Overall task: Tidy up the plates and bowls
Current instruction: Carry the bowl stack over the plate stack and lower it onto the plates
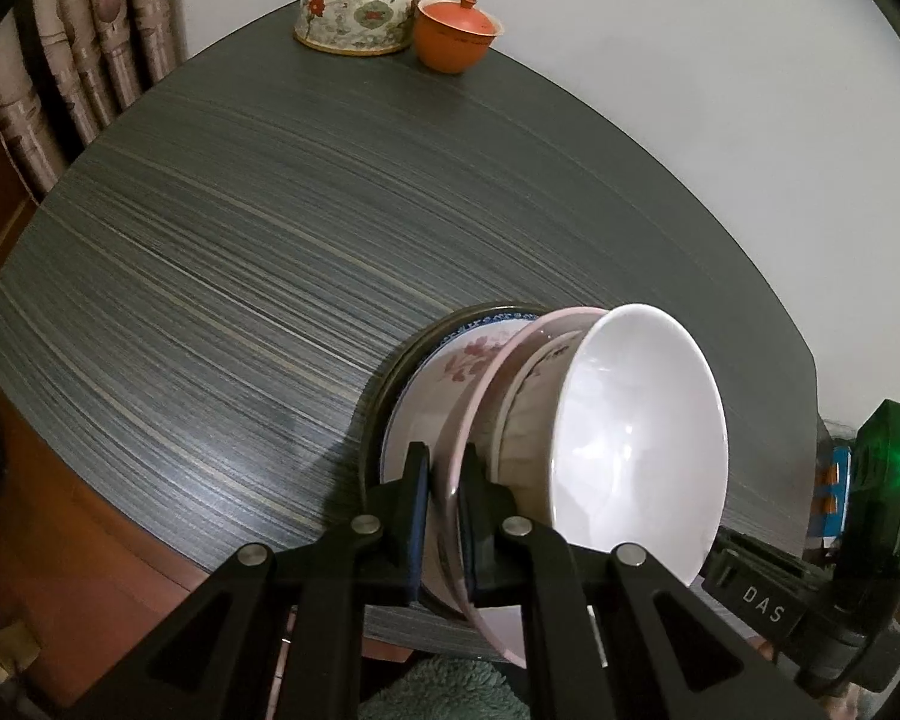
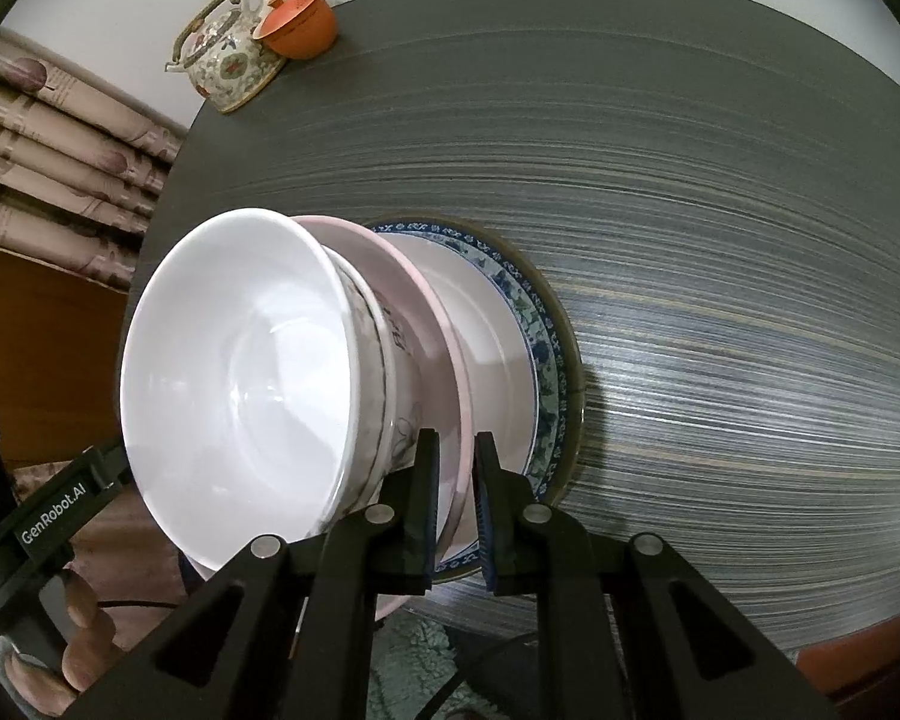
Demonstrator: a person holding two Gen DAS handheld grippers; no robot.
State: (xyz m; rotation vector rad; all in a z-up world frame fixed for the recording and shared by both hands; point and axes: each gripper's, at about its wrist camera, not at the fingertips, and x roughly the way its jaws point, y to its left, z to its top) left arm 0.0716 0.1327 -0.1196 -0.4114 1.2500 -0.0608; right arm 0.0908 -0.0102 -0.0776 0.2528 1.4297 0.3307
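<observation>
Left gripper (image 1: 445,501) and right gripper (image 2: 457,501) both clamped on pink plate (image 2: 450,360) rim, white bowl (image 1: 642,438) stacked inside, teapot (image 1: 363,0) far beyond plate

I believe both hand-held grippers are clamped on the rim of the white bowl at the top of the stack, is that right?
Not quite: both the left hand-held gripper and the right hand-held gripper are clamped on the pink plate beneath the white bowl, as both wrist views show.

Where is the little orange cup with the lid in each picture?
Left wrist: orange lidded cup top middle, just right of the floral teapot.
Right wrist: orange lidded cup top left, just right of the teapot.
Shared landmark: the teapot touching it.
</observation>
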